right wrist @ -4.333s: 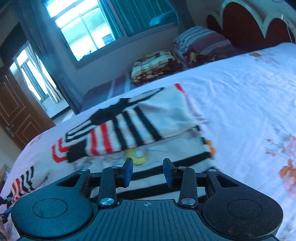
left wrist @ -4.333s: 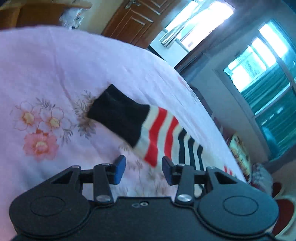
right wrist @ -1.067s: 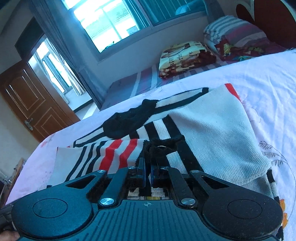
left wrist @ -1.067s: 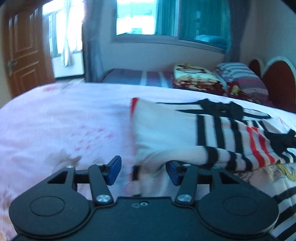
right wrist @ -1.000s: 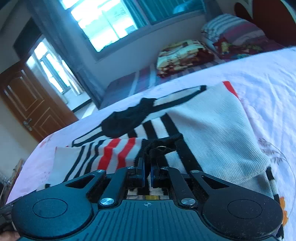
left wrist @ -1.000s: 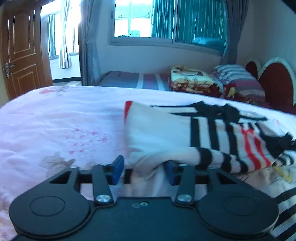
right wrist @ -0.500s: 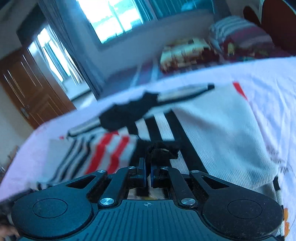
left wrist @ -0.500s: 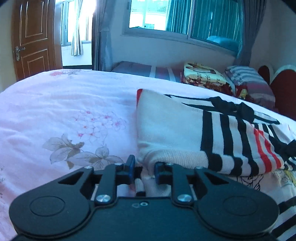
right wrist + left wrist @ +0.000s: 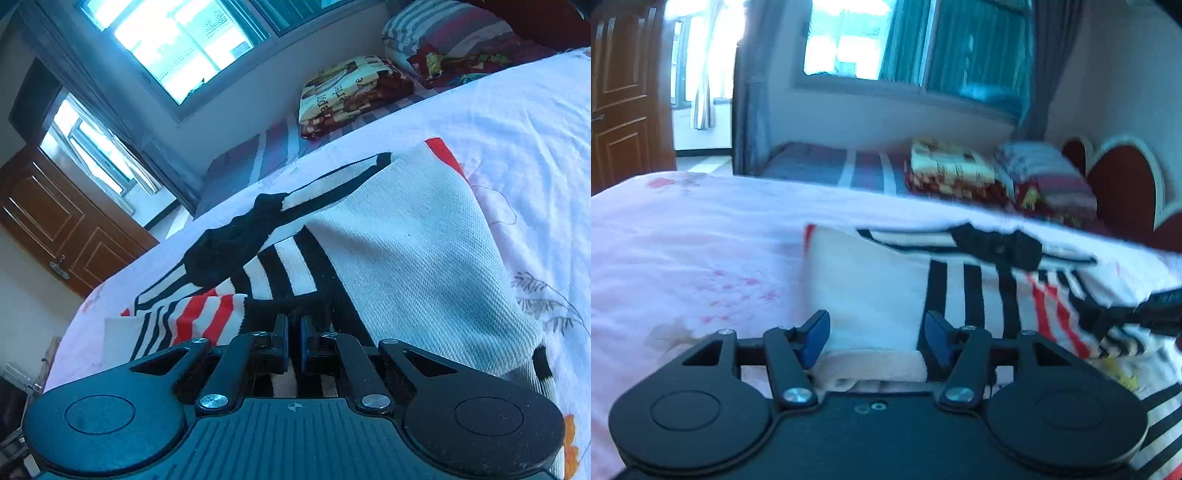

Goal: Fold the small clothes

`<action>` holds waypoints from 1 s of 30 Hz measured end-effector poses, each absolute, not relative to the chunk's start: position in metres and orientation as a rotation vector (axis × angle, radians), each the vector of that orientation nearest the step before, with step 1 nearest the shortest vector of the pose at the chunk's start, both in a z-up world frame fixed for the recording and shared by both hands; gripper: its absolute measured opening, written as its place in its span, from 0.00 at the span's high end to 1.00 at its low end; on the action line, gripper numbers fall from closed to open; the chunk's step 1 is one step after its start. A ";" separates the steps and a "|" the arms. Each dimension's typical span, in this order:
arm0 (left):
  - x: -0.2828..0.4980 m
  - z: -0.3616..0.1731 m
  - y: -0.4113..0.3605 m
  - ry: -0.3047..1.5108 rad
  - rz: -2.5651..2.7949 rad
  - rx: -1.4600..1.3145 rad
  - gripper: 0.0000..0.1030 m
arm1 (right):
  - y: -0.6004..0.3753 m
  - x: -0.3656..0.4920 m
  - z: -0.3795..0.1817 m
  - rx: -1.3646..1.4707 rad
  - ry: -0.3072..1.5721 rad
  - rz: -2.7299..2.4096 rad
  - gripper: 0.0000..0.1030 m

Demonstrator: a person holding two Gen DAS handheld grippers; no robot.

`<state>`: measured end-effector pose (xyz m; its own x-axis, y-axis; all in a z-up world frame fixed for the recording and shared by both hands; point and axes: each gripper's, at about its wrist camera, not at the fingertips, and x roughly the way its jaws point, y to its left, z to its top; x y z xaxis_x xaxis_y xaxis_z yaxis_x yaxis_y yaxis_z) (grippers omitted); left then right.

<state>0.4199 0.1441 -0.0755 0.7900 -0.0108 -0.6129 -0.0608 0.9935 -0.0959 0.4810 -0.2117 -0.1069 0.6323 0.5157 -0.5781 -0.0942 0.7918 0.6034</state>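
Note:
A small white knit sweater [image 9: 882, 291] with black and red stripes lies on the pink floral bedsheet [image 9: 683, 251]. My left gripper [image 9: 877, 338] is open, its blue pads on either side of the sweater's white folded edge. In the right wrist view the sweater [image 9: 413, 258] lies partly folded, one sleeve laid across it. My right gripper [image 9: 291, 341] is shut on the black cuff [image 9: 288, 306] of the red-striped sleeve. That gripper's dark tip also shows at the right edge of the left wrist view [image 9: 1160, 306].
Folded blankets and a striped pillow [image 9: 1045, 177] lie on a second bed by the window. A red headboard [image 9: 1126, 184] stands at the right. A brown door [image 9: 70, 229] is at the left. The bed's far edge [image 9: 229, 206] runs behind the sweater.
My left gripper has opened after closing on the sweater's white edge half a second ago. My right gripper stays shut on the black cuff and has moved a little lower.

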 end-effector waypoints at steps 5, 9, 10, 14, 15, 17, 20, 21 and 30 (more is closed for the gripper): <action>0.421 -0.092 0.139 0.711 0.016 -0.074 0.46 | -0.227 0.463 -0.097 0.581 0.737 0.339 0.33; 0.416 -0.093 0.143 0.699 0.017 -0.107 0.46 | -0.230 0.471 -0.099 0.584 0.739 0.388 0.47; 0.419 -0.095 0.141 0.710 0.020 -0.096 0.46 | -0.228 0.475 -0.099 0.586 0.745 0.405 0.55; 0.423 -0.094 0.138 0.724 0.025 -0.070 0.46 | -0.213 0.491 -0.106 0.512 0.802 0.407 0.58; 0.422 -0.092 0.139 0.715 0.022 -0.077 0.46 | -0.208 0.494 -0.110 0.485 0.825 0.398 0.58; 0.421 -0.089 0.144 0.693 0.010 -0.097 0.46 | -0.200 0.497 -0.110 0.431 0.822 0.397 0.58; 0.426 -0.095 0.147 0.726 -0.006 -0.098 0.46 | -0.187 0.499 -0.109 0.356 0.821 0.424 0.63; 0.427 -0.096 0.146 0.731 -0.009 -0.089 0.46 | -0.183 0.499 -0.108 0.329 0.815 0.449 0.89; 0.427 -0.087 0.136 0.618 0.004 -0.070 0.46 | -0.169 0.461 -0.063 0.125 0.435 0.507 0.91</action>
